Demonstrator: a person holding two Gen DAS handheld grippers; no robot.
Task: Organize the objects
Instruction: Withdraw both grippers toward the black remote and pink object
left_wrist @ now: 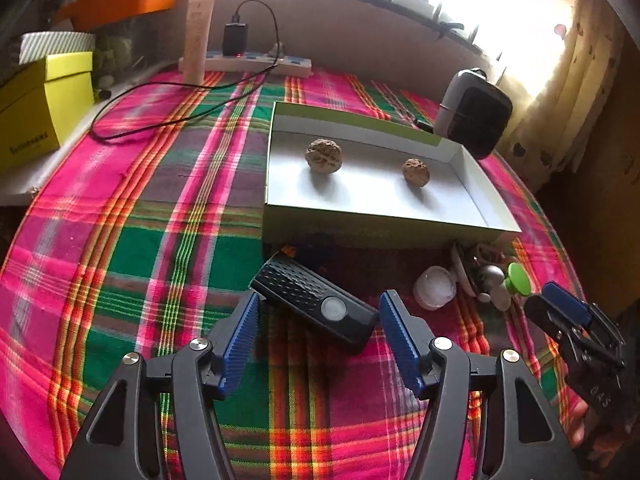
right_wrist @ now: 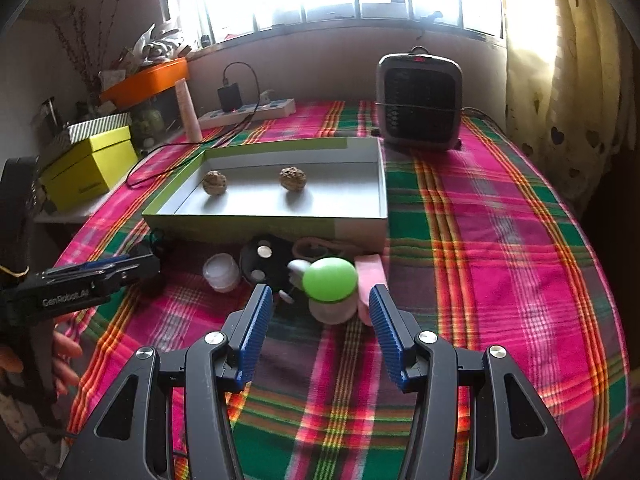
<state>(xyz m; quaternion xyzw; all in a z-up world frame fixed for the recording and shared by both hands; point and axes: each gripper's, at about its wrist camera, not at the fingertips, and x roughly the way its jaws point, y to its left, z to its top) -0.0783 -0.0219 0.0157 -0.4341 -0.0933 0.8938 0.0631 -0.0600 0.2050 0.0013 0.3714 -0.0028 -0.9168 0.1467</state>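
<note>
A shallow white box lid (left_wrist: 496, 216) (right_wrist: 360, 216) lies on the plaid cloth and holds two walnuts (left_wrist: 324, 156) (left_wrist: 416, 172) (right_wrist: 215, 182) (right_wrist: 293, 178). My left gripper (left_wrist: 320, 308) is open with a black grilled device (left_wrist: 316, 300) lying on the cloth between its fingertips, not clamped. My right gripper (right_wrist: 320, 304) is open just in front of a green-capped white jar (right_wrist: 330, 280). Beside the jar lie a pink block (right_wrist: 370, 276), a black round gadget (right_wrist: 262, 260) and a clear round pot (right_wrist: 221, 272) (left_wrist: 435, 287).
A small heater (right_wrist: 420, 104) (left_wrist: 476, 116) stands behind the box. A power strip with charger and cable (left_wrist: 248, 60), a tall tube (left_wrist: 197, 40) and a yellow box (left_wrist: 44, 108) line the back left. The curtain hangs at right.
</note>
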